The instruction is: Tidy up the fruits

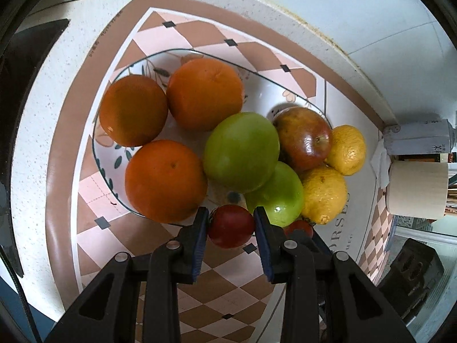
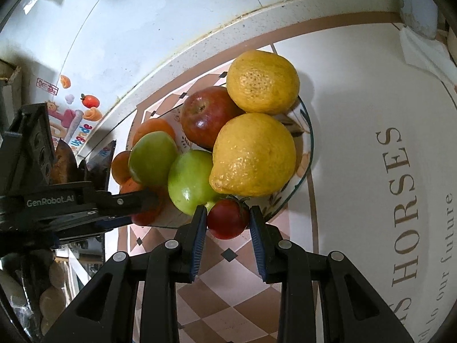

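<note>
A floral white bowl holds three oranges, two green apples, a red apple and two lemons. My left gripper is shut on a small red tomato just above the bowl's near rim. A second red tomato peeks out to its right. In the right wrist view my right gripper is shut on a red tomato at the rim of the bowl, below the lemons. The left gripper's body shows at left.
The bowl stands on a checkered pink and brown mat with lettering on a white speckled counter. A white wall runs behind. A tin and a tape roll stand at the right.
</note>
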The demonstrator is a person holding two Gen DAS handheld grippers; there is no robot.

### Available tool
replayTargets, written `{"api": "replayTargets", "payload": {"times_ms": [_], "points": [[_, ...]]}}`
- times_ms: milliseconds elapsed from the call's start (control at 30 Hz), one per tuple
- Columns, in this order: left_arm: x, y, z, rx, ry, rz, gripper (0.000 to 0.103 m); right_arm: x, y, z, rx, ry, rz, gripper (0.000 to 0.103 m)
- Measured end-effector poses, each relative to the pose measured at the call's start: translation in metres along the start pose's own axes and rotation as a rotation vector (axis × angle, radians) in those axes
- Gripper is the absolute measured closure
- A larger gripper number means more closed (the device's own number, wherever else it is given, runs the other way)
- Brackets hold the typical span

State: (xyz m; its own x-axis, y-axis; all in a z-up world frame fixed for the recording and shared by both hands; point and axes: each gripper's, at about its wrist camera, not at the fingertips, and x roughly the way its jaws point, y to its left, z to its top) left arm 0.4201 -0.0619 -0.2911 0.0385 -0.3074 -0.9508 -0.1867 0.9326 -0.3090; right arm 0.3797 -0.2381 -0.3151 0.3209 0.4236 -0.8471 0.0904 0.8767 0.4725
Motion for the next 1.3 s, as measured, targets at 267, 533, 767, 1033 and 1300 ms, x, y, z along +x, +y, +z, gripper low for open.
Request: {"api": "replayTargets", "payload": {"times_ms": [267,533,767,1033,1300], "points": [[0.001,-0.001,0.003,0.000,0.023,0.017,0.072,-0.019,0.004,0.000,-0.018,-0.005,-0.075,0.039],[-0.023,-0.012,-0.016,0.133,-0.077,0.166,0.016,-0.046,0.010,0.006,-0.106,-0.001,-0.278,0.009],[-0.045,-0.001,-0.036,0.197,-0.174,0.305,0.005,-0.073,0.023,0.000,-0.141,-0.050,-0.325,0.008],[-0.089,0.008,-0.071,0.209,-0.283,0.295,0.005,-0.118,0.052,-0.027,-0.153,-0.148,-0.332,0.008],[-0.150,0.009,-0.125,0.252,-0.435,0.301,0.005,-0.181,0.083,-0.075,-0.167,-0.248,-0.344,0.004]]}}
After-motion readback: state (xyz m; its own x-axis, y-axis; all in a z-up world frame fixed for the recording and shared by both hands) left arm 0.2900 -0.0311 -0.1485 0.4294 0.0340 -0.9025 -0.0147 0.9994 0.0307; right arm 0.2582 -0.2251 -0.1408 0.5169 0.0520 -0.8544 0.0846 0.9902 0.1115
